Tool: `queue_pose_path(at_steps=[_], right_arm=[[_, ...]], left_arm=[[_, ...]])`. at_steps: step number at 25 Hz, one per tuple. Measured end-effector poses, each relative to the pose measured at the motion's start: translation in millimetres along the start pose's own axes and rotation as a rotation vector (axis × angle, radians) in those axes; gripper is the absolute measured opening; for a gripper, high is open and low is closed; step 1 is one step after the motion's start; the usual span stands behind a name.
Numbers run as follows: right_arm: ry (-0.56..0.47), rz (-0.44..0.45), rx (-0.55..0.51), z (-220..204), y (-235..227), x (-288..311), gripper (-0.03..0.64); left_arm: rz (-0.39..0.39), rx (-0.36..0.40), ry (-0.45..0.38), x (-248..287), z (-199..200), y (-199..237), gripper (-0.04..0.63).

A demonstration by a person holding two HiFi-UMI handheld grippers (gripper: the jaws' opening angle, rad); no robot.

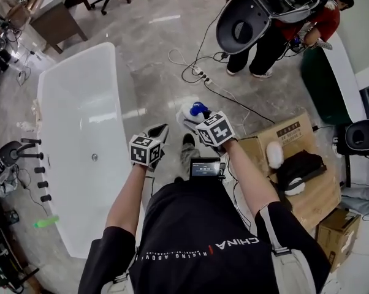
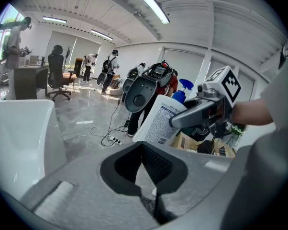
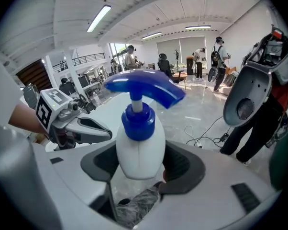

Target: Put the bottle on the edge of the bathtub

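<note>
Grey marble floor (image 1: 154, 48) fills the room, with a white bathtub (image 1: 80, 133) at the left. Nearest, the left gripper (image 2: 145, 166) is empty, its fingers pressed together. Just right of it, the right gripper (image 3: 141, 169) carries the bottle (image 3: 139, 135) in the air, well apart from the tub's rim. Its fingers (image 3: 184, 164) are spread wide and pinch the white body just under the blue pump (image 3: 144, 87).

The bottle is smooth plastic, so it is likely slippery, and its wall probably gives a little under a squeeze. How full it is cannot be told, so its weight is a guess. The tall pump would make it tip easily on a narrow rim. The body is the place to hold it, not the pump neck, which could turn or lift.

Farther off, a cable (image 1: 200, 73) lies on the floor and a person (image 1: 261, 51) stands at the far right.
</note>
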State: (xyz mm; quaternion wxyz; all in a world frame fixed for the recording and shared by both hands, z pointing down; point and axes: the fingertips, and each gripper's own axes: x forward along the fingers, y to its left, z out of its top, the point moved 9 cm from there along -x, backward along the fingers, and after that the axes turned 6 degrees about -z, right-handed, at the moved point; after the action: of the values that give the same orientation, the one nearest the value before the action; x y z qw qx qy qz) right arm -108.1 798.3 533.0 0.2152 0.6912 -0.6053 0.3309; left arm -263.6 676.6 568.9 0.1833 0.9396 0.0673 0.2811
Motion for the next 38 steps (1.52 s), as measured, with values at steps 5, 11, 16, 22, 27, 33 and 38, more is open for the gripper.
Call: queue_pose_path(at_steps=[5, 11, 16, 22, 27, 33, 38], right_arm=[[-0.001, 0.031, -0.006, 53, -42, 44, 0.267], [0.003, 0.066, -0.017, 111, -102, 86, 0.267], [0.012, 0.089, -0.022, 137, -147, 111, 0.267], [0.032, 0.120, -0.028, 160, -180, 140, 0.267], [0.046, 0.131, -0.039, 196, -207, 177, 0.267], [0.045, 0.109, -0.048, 266, -250, 244, 0.266], [0.043, 0.100, -0.035, 358, -293, 302, 0.267]], left_arm=[[0.040, -0.021, -0.008, 24, 48, 52, 0.009], [0.079, -0.036, -0.008, 65, 111, 106, 0.009], [0.094, -0.062, -0.017, 101, 146, 130, 0.009], [0.110, -0.084, -0.025, 128, 170, 154, 0.009], [0.130, -0.121, -0.013, 147, 191, 202, 0.009], [0.130, -0.114, -0.002, 179, 241, 293, 0.009], [0.125, -0.115, -0.016, 202, 316, 375, 0.009]])
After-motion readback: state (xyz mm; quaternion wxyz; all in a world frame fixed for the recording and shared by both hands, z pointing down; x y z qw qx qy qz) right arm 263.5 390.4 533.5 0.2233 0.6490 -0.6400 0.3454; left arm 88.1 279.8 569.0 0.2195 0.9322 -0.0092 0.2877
